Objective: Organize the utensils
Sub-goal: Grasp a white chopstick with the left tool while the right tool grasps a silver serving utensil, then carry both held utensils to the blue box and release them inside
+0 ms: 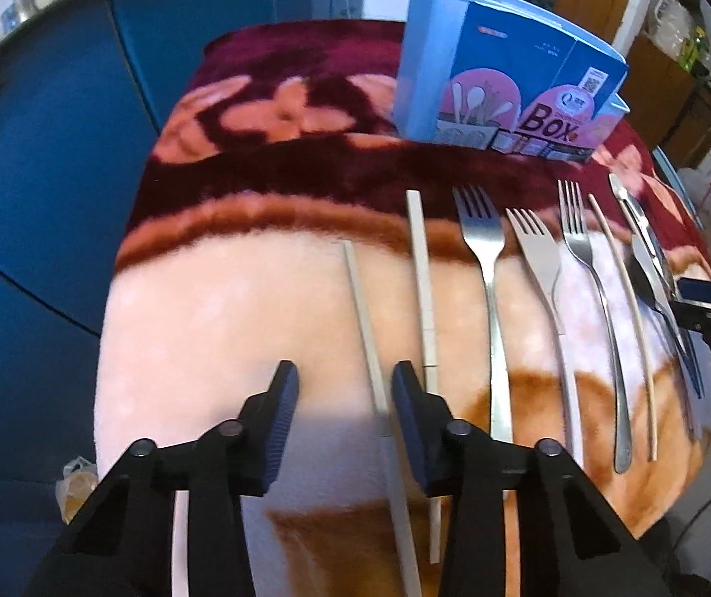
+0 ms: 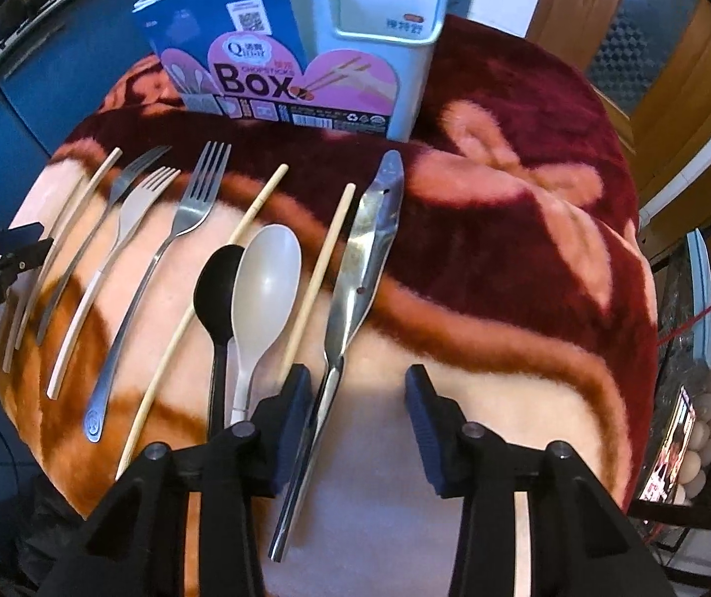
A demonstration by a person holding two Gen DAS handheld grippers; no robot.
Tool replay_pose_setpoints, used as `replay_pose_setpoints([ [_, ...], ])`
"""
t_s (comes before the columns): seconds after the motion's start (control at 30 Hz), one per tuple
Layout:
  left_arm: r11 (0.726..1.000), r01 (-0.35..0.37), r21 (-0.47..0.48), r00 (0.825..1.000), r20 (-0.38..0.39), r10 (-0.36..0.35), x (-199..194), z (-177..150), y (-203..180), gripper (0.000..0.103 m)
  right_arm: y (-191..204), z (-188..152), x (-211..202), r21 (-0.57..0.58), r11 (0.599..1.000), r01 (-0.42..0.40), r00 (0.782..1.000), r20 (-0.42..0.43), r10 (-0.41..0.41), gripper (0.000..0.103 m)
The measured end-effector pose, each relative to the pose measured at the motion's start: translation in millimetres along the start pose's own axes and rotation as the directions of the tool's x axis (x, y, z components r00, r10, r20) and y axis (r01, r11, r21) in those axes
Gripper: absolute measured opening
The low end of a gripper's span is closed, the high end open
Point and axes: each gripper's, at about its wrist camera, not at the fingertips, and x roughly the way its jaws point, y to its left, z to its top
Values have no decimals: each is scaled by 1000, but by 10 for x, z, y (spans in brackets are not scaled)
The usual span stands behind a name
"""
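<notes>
Utensils lie in a row on a flowered blanket [image 1: 236,298]. My left gripper [image 1: 345,388] points down over the left end of the row, open. A thin pale chopstick [image 1: 362,318] runs between its jaws, close to the right finger [image 1: 407,398], with a clear gap on the other side. A wider pale stick [image 1: 422,268] lies just right of it. My right gripper [image 2: 359,388] is open too. The handle of a flat steel utensil [image 2: 370,244] passes between its jaws, beside the left finger [image 2: 298,398]. A light blue utensil holder [image 2: 390,35] with a "Box" label stands at the back.
Three forks [image 1: 484,258] lie mid-row, then a chopstick [image 1: 624,298]. A black spoon [image 2: 218,288], a white spoon [image 2: 265,278] and a bamboo chopstick [image 2: 320,273] lie left of the steel utensil. Blue cabinets [image 1: 32,174] sit beyond the table's left edge, a wooden door [image 2: 693,74] to the right.
</notes>
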Motion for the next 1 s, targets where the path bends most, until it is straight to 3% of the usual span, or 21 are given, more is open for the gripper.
replay_pose_setpoints([
  [0.1,1000,22,10,1000,-14,-22,4,39,-7,26,-20,39,13,12,1000,-13,1000,-4,13,40],
  [0.23,998,61,-27,998,-14,-62,-1,69,49,8,-42,19,-35,34,999,-6,999,41,5,11],
  [0.47,987,132,-94,990,69,-126,-137,-8,135,5,-208,-101,-134,112,990,-89,987,141,72,10],
  [0.63,978,173,-114,973,173,-152,-383,-36,138,5,-276,-212,-337,142,977,-160,960,251,121,10],
  [0.73,975,191,-113,956,248,-158,-572,-21,109,5,-270,-257,-504,143,968,-205,927,345,145,10],
  [0.83,979,186,-88,929,340,-146,-798,24,15,5,-267,-266,-654,147,953,-264,877,448,173,10],
  [1.0,981,184,-57,871,471,-136,-1075,246,-115,5,-262,-170,-851,103,937,-333,761,616,202,10],
])
